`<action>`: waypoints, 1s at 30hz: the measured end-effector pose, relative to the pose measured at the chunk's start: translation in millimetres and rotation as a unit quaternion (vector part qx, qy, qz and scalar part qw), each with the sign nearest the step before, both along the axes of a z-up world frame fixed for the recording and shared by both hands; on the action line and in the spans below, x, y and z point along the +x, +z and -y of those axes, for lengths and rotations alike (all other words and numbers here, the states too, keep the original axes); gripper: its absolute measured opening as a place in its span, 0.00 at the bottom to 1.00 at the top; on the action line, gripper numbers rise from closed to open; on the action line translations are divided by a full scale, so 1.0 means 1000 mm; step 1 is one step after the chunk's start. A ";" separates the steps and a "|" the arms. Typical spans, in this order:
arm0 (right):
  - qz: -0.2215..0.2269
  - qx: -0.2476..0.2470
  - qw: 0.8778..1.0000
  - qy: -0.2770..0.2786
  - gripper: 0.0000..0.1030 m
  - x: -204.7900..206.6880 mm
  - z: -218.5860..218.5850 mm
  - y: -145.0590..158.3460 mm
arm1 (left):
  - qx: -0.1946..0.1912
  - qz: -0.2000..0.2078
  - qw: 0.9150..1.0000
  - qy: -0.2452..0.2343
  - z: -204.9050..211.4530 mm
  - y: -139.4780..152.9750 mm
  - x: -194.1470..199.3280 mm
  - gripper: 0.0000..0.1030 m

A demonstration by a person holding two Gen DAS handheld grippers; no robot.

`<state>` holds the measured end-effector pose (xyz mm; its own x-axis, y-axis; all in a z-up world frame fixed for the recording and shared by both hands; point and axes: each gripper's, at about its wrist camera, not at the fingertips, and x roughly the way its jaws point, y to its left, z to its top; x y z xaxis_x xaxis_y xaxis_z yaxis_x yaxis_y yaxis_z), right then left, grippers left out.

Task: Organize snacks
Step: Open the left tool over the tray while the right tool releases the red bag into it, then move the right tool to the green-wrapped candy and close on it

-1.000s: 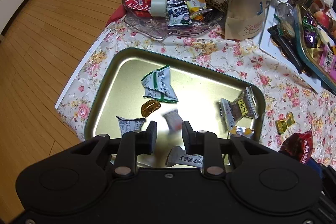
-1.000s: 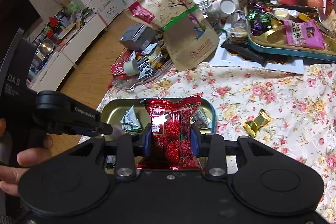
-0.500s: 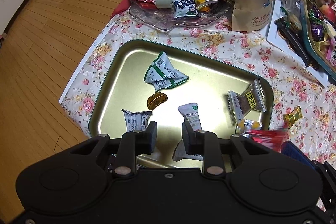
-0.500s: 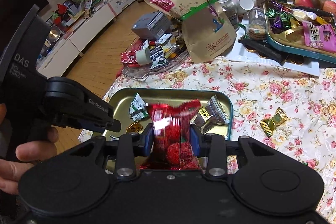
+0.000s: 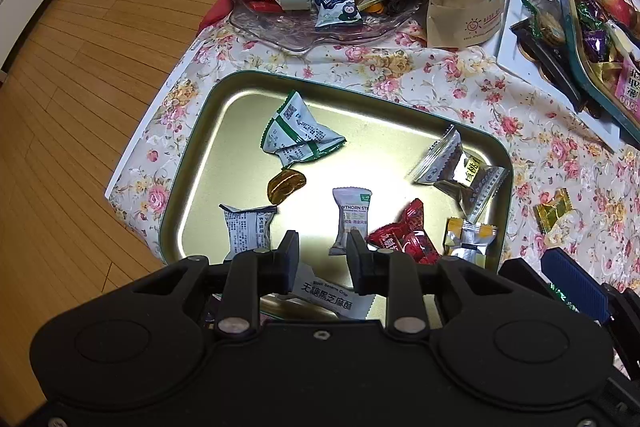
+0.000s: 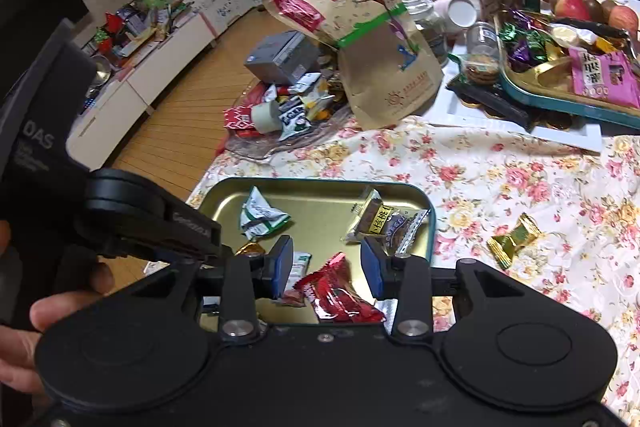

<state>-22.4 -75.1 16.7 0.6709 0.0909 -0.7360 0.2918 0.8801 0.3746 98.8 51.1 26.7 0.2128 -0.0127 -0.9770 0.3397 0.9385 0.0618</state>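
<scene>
Snacks: loose wrapped candies, some sorted into the gold tin tray (image 5: 188,163), lots more not yet.
Red packet (image 6: 340,293): lying flat in the tray near its front edge, right under the right claw (image 6: 326,269). It shows in the left view too, beside the white hawthorn candy (image 5: 350,219).
Right claw: jaws have just been opening and now stand apart, blue pads clear of the red packet on both sides, so it looks dropped off, not gripped.
Left claw (image 5: 320,253): hovers over the tray's near side, jaws partly apart with nothing between them. It's empty as far as I can tell.
Already in the tray: green-and-white packets (image 5: 300,135), a small amber candy (image 5: 286,185), a grey-white packet (image 5: 246,231), silver walnut packets (image 5: 460,171), a yellow-and-silver one (image 5: 468,239), plus a black sesame crisp packet (image 5: 328,297) at the front edge.
Still out: a gold candy (image 6: 516,237) on the floral surface just beside the tray, and a whole heap in the glass dish (image 5: 280,31) further back.
Progress: I'd guess partway, tray has plenty of room left.
Next up, probably: that gold candy, since it's closest to the right claw.
</scene>
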 end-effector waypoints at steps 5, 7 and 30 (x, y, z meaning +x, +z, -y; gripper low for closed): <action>-0.010 -0.003 1.000 -0.003 0.40 0.000 0.000 -0.003 | 0.001 -0.001 1.000 0.002 0.000 0.000 0.001 0.35; -0.015 -0.003 1.000 -0.004 0.40 0.000 0.001 -0.005 | 0.001 0.000 1.000 -0.001 0.001 0.001 0.001 0.35; -0.062 -0.024 0.995 -0.075 0.40 -0.014 0.039 -0.016 | 0.007 0.018 0.997 -0.068 0.051 0.006 -0.037 0.35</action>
<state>-35.9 -114.2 1.0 0.5788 -0.0411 -0.8144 0.4629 0.8388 0.2866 62.1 -0.4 32.5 0.2453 -0.0294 -0.9690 0.4614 0.8826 0.0900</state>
